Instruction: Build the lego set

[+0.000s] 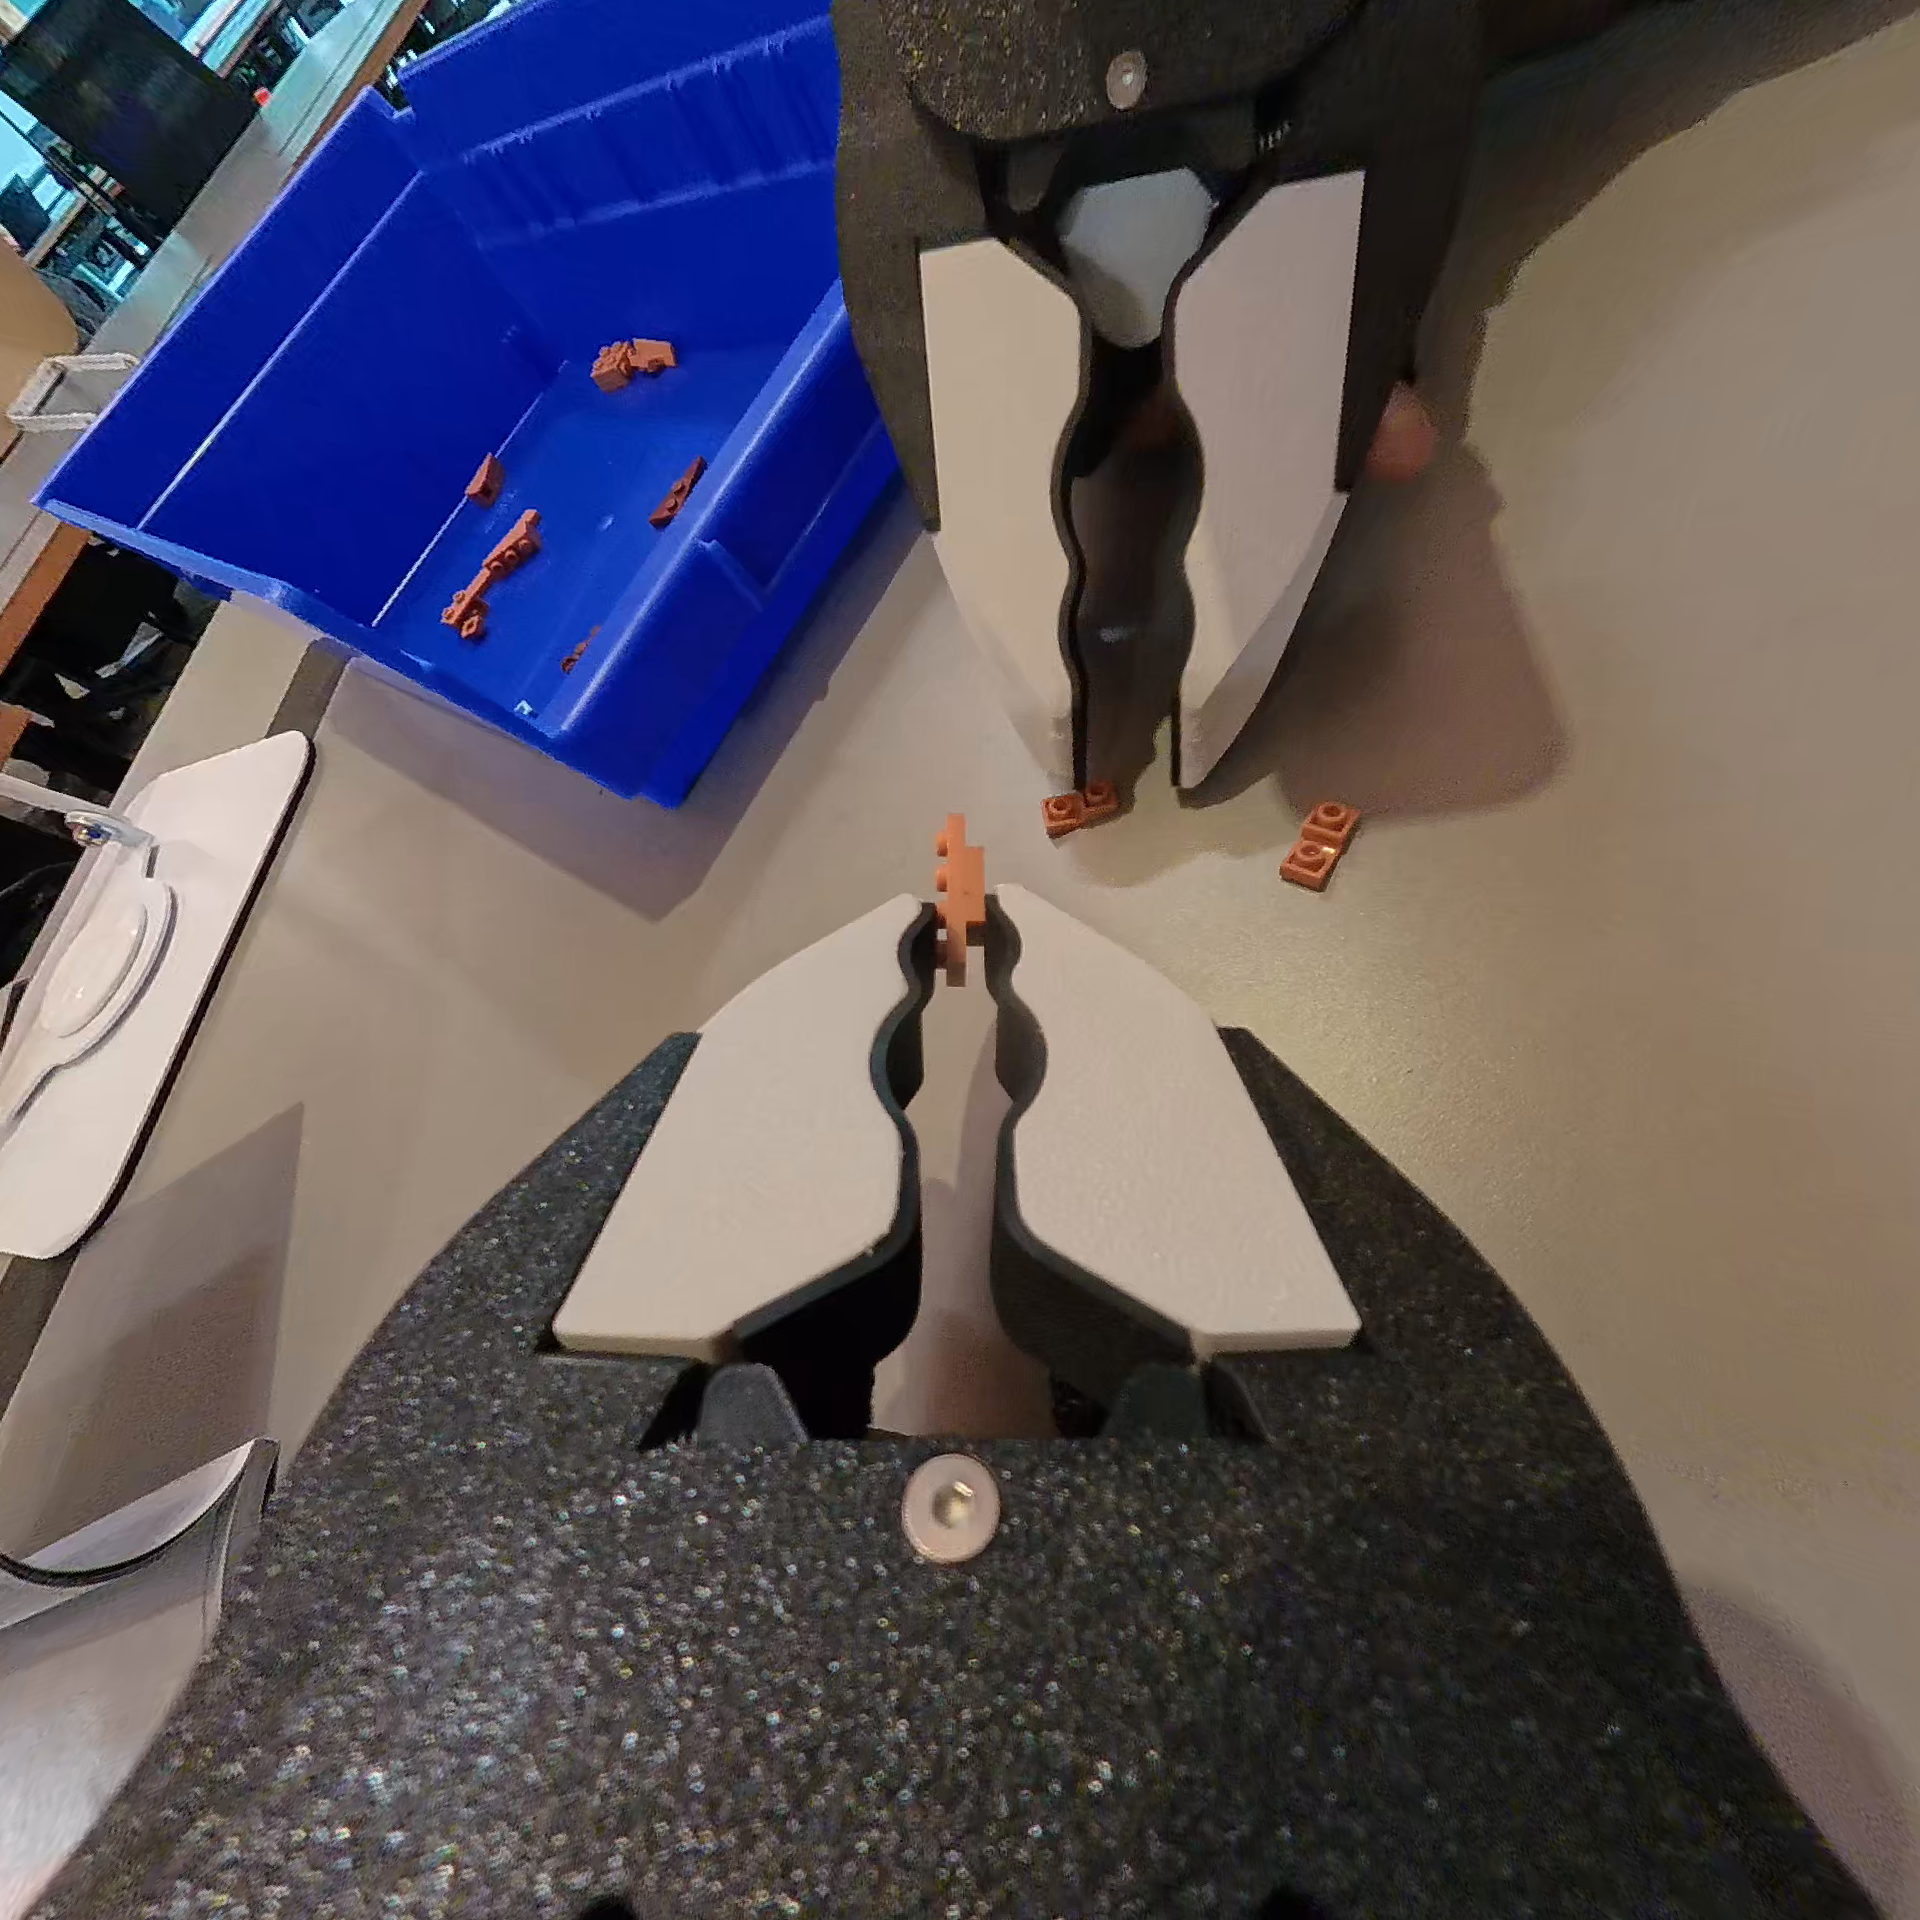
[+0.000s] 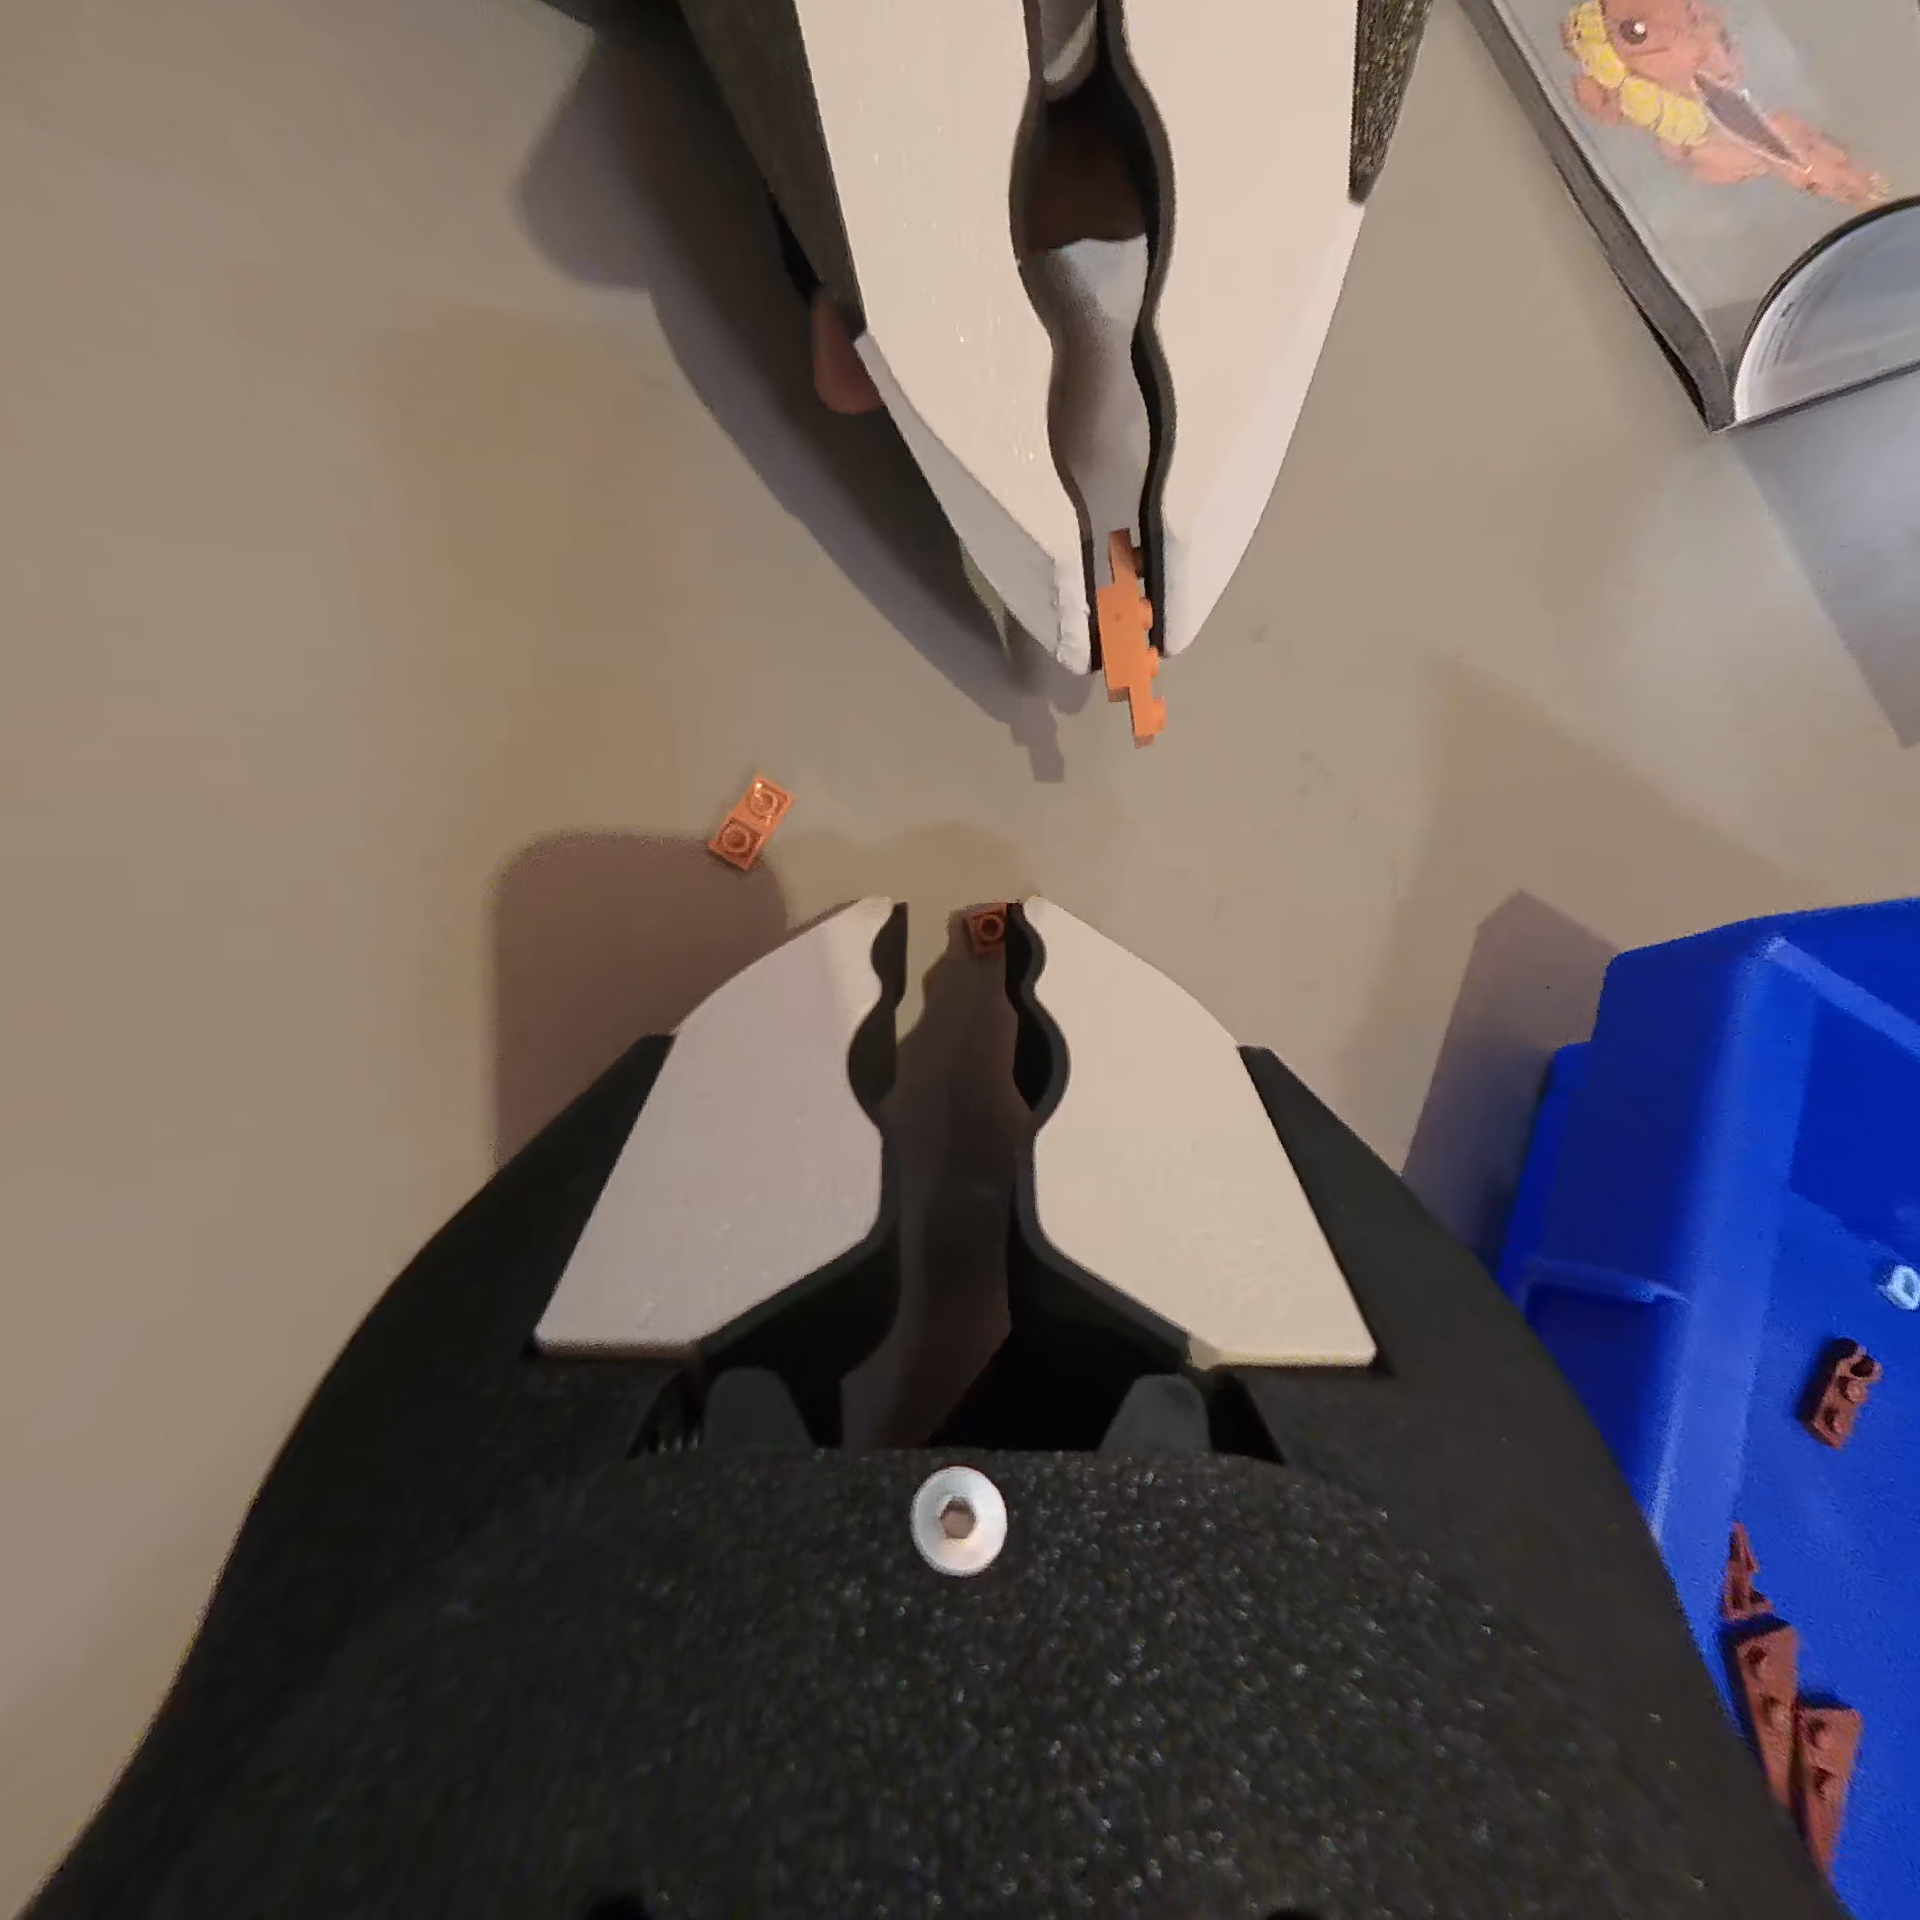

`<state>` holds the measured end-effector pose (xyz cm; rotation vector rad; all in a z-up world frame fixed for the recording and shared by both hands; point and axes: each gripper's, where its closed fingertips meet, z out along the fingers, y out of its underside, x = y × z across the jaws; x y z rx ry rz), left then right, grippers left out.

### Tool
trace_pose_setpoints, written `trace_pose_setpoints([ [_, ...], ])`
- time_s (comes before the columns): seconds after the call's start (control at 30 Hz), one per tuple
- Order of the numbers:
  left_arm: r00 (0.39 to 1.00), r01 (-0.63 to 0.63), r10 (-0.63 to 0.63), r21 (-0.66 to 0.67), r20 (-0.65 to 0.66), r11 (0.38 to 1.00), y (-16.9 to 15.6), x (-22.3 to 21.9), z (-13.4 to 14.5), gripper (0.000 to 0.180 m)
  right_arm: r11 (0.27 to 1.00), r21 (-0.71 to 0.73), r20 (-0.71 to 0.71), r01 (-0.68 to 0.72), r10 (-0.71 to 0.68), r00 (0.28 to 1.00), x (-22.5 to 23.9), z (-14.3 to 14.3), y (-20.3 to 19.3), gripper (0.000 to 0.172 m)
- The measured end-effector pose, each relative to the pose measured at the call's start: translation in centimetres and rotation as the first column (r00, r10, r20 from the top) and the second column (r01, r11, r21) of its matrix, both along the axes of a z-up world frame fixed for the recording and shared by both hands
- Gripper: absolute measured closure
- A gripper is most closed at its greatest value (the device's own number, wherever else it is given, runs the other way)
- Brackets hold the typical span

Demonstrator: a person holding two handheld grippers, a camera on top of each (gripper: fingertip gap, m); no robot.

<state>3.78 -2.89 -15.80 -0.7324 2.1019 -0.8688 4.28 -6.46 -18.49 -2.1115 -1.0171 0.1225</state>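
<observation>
My left gripper (image 1: 961,909) is shut on a small stack of orange brick plates (image 1: 958,883), held on edge above the grey table (image 1: 520,987). It also shows in the right wrist view (image 2: 1127,639) with the stack (image 2: 1130,665) sticking out of its tips. My right gripper (image 2: 961,914) is open, tips down at the table. A small orange two-stud plate (image 2: 987,928) lies flat beside its right finger, with a gap to the other finger. The left wrist view shows that gripper (image 1: 1132,774) over the plate (image 1: 1083,808). Another orange two-stud plate (image 1: 1320,847) (image 2: 750,821) lies loose nearby.
A blue bin (image 1: 312,343) with several brown-orange pieces stands to the left of my left gripper; it also shows at the right edge of the right wrist view (image 2: 1714,1143). A white flat holder (image 1: 156,935) lies at the left. A book-like box (image 2: 1662,208) lies at the far right. Tip to tip, the grippers are about 5 cm apart.
</observation>
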Motion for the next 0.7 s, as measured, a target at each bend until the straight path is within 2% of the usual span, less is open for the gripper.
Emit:
trace_pose_setpoints([
  [0.17,1.0,0.003,-0.003,0.001,-0.001,1.0,-0.17,0.1,-0.09,0.172,0.999,0.043,0.12,-0.001,-0.004,0.993,0.36,-0.08,0.58,0.155],
  [0.37,1.0,0.003,-0.003,-0.002,0.011,1.0,-0.22,0.17,0.16,0.172,1.0,0.007,0.092,0.016,-0.016,0.996,0.47,-0.28,0.64,0.163],
  [0.53,1.0,0.008,-0.008,0.003,0.015,1.0,-0.31,0.14,0.2,0.172,0.999,0.035,0.143,-0.011,0.006,0.99,0.44,-0.11,0.35,0.157],
  [0.7,1.0,0.012,-0.013,0.006,0.017,1.0,-0.37,0.15,0.17,0.172,1.0,0.01,0.099,0.026,-0.027,0.995,0.73,-0.17,0.55,0.156],
])
